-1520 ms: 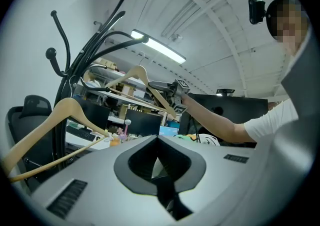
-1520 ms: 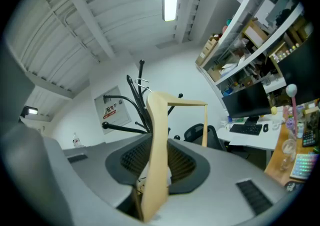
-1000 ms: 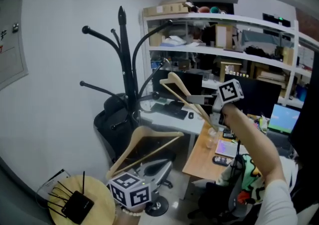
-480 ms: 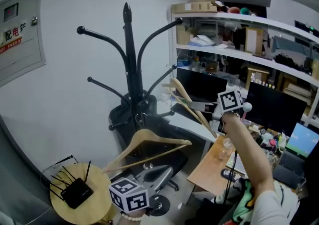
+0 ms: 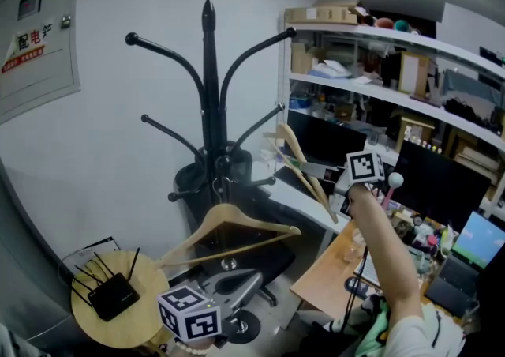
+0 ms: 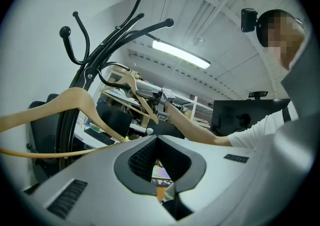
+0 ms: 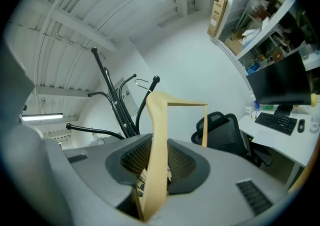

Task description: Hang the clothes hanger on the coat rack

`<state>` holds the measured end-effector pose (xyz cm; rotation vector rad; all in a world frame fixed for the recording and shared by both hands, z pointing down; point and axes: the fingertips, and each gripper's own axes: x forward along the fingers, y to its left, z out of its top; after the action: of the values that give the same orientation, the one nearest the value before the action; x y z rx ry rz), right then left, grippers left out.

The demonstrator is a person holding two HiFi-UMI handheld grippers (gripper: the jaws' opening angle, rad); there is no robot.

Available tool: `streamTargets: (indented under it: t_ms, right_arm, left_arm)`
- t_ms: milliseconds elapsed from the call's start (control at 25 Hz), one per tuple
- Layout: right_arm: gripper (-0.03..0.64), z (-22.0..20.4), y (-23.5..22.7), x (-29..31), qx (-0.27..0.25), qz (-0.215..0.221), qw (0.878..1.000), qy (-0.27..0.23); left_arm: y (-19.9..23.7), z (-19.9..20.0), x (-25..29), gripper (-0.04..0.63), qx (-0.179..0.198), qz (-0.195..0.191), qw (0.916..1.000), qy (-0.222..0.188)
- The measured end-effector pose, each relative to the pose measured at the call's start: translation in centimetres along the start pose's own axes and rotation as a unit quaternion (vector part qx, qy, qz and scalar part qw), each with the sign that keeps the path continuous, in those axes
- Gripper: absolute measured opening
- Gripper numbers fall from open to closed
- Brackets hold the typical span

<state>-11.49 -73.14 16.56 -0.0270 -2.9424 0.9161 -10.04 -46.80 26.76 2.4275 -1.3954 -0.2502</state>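
- We had the wooden clothes hanger (image 5: 297,159) pinched edge-on in the right gripper (image 5: 317,167). Its pads were pressed on the wood of one shoulder, and the hanger was held up in the air beside the black coat rack (image 5: 209,103).
- In the right gripper view, the hanger's wire hook (image 7: 142,84) stood just beside a knob-tipped rack arm (image 7: 149,95). We could not see it looped over that arm, and no arm of the rack carried anything.
- As we judged it, the pick-up and the carry were done and the hanging was not. The hook had yet to go over an arm, the hanger had to settle there, and the jaws had to let go.
- The left gripper (image 5: 251,278) was low and near us, well apart from the rack, with a second wooden hanger (image 5: 229,225) just above it.
- In the left gripper view one end of that second hanger ran in behind the tip of a jaw. The pocket between the pads showed only the desk beyond, so we could not tell whether the tips nipped the wood.
- We took it that the second hanger was waiting its turn, so at best the job was under halfway.
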Motion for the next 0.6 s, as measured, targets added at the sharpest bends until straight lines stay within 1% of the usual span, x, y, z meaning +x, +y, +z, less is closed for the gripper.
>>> streamTargets:
  t_ms: [280,480,600]
  right_arm:
    - [0.112,-1.0,-1.7,1.2,0.000,-0.016,1.000,0.008]
    - [0.112,-2.8,-1.6,2.1,-0.015,-0.017,0.999,0.032]
    - [0.112,-4.1,-1.1,3.1,-0.025,-0.009,0.998,0.049]
  left_arm:
    - [0.0,-1.5,0.5,-0.011,-0.009,0.000,0.9999,0.009]
    - [0.3,-2.3,0.3,-0.011,-0.020,0.004,0.9998,0.009]
    - [0.4,-2.8,0.1,-0.011,-0.027,0.005,0.9996,0.008]
